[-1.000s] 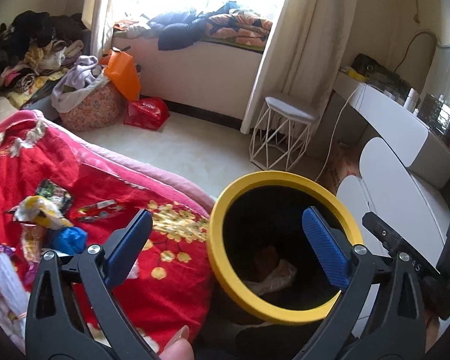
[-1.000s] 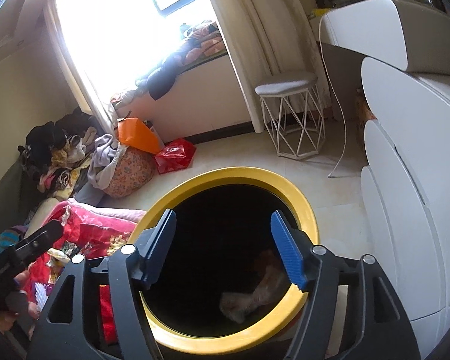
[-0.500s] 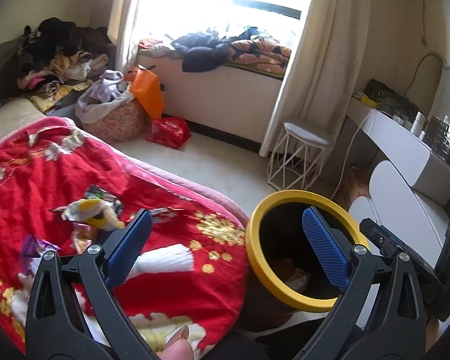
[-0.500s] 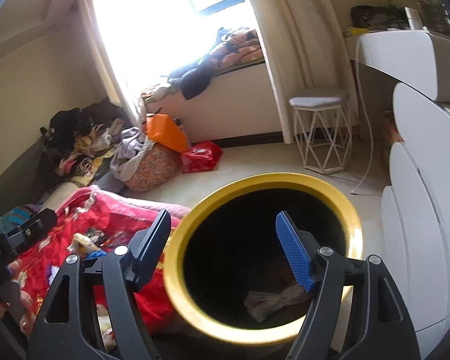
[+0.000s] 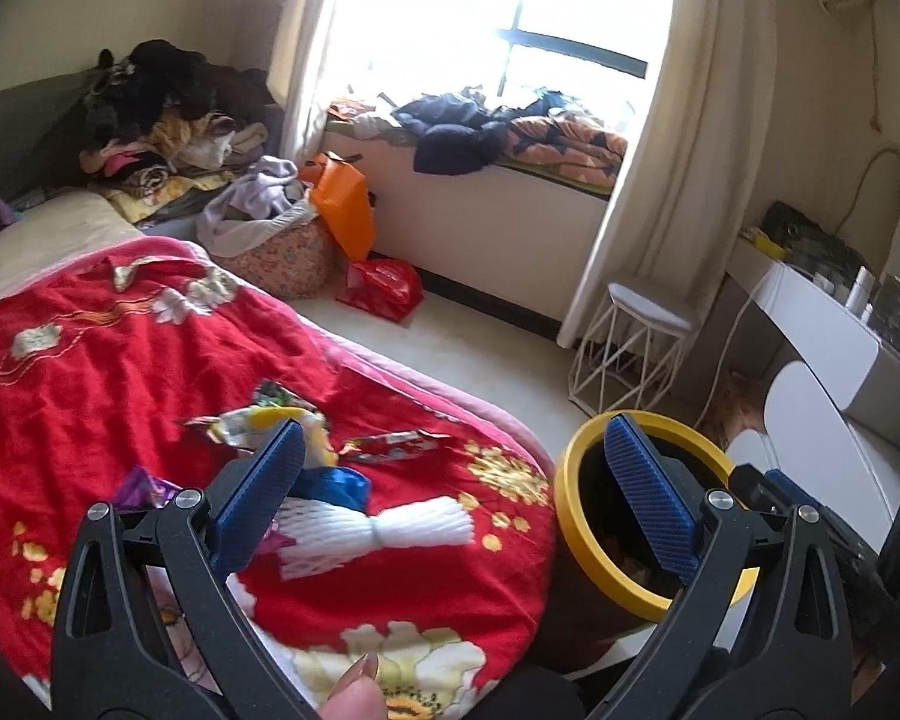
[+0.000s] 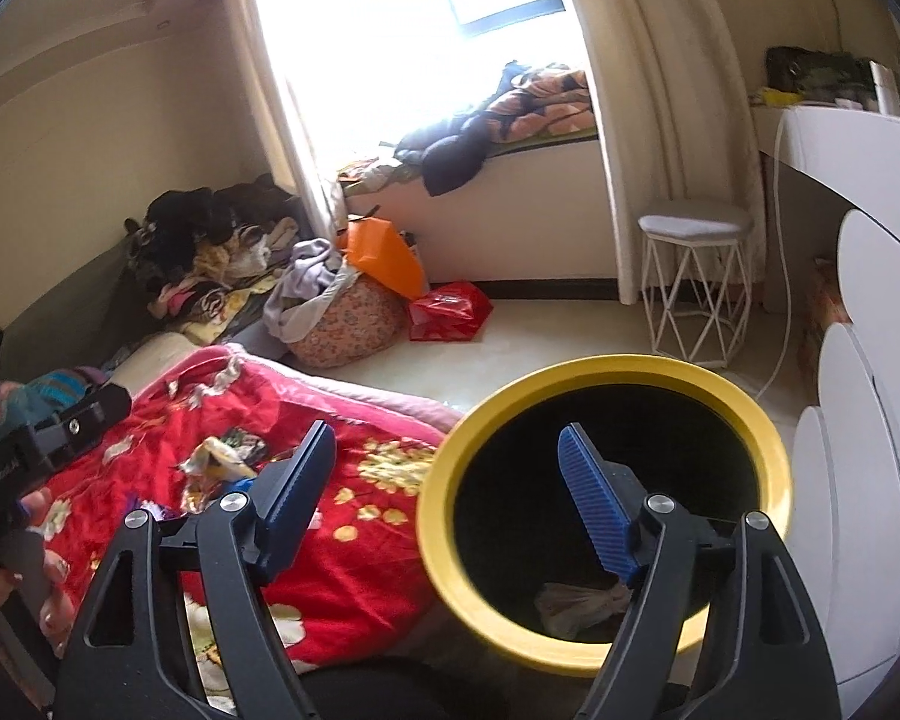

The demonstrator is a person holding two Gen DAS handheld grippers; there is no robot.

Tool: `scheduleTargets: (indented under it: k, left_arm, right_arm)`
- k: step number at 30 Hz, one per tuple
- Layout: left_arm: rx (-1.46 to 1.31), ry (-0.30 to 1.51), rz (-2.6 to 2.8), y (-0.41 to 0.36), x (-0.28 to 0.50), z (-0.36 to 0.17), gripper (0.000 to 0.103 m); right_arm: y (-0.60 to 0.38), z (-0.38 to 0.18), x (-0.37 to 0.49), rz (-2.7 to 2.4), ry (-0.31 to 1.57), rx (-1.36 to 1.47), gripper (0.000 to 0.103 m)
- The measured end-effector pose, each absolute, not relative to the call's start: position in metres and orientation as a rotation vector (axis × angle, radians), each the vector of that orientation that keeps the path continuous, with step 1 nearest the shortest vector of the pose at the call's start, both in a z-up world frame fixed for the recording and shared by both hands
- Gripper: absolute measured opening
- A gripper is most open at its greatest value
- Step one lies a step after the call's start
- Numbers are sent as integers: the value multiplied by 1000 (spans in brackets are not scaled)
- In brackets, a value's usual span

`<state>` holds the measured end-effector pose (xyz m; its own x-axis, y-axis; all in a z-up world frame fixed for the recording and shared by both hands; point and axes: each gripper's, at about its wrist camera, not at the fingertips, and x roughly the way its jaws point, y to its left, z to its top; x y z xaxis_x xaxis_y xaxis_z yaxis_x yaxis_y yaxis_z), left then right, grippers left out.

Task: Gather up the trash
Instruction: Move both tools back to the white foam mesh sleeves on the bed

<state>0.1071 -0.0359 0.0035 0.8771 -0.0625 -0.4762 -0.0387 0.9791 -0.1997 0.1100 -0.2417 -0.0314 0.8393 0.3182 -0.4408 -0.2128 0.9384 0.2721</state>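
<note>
Across the lower left of both wrist views spreads a red floral blanket (image 5: 120, 372) covering the bed. Beside its edge, at about 4 o'clock in the left view, stands a yellow-rimmed bin (image 5: 576, 546), black inside, on the pale floor; the right view looks down into it and shows a crumpled clear wrapper (image 6: 576, 603) at the bottom. At 12 o'clock, a bright window with cream curtains (image 5: 678, 138) rises above a sill heaped with clothes. At 2 o'clock stands a white wire stool (image 5: 630, 348). At 10 o'clock, a flowered basket (image 5: 282, 258) leans by an orange bag (image 5: 345, 210) and a red bag (image 5: 384, 288). On the blanket lies the trash: a white foam net (image 5: 384, 531), a blue wrapper (image 5: 336, 483), a yellow wrapper (image 5: 252, 423), a red foil wrapper (image 5: 390, 441). Left gripper (image 5: 453, 498): jaws wide apart, nothing between them, above the foam net. Right gripper (image 6: 444, 489): jaws opening, empty, above the bin's left rim.
</note>
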Motion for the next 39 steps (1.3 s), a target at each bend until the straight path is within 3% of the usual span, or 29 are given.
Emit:
scheduleTargets:
  k: [20, 39]
  left_arm:
    - [-248, 460, 87, 15, 83, 9, 92]
    - [-285, 513, 199, 75, 54, -14, 92]
  right_arm:
    - [-172, -18, 105, 422, 504, 151, 79]
    - [-126, -43, 144, 433, 636, 158, 80]
